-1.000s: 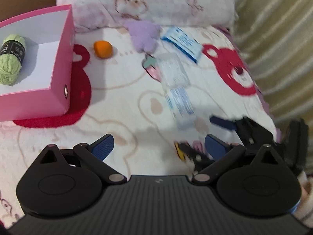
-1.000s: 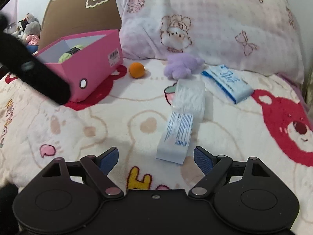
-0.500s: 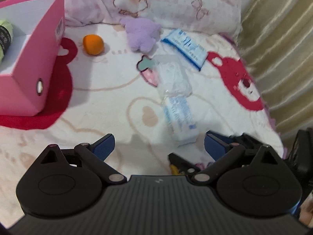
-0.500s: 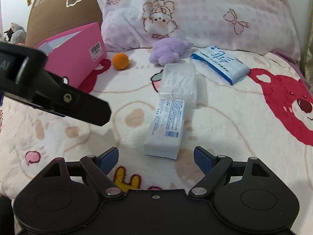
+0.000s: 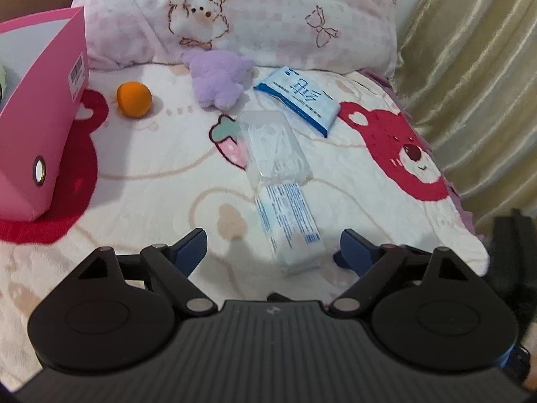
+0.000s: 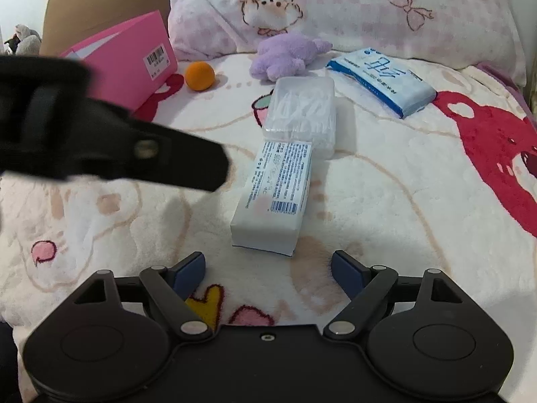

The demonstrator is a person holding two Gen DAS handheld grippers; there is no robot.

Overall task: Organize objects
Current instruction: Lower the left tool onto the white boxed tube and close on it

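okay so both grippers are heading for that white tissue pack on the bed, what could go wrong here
1. The left gripper and right gripper, both open, converge on the white tissue pack; they might collide.
2. The clear plastic box touches the pack's far end, so a grab could nudge it.

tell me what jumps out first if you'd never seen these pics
The bright pink box at the far left, on a plush cartoon blanket. An orange ball sits beside it near a purple plush toy by the pillow. Centre stage, a white tissue pack lies end to end with a clear plastic box, just ahead of both open grippers.
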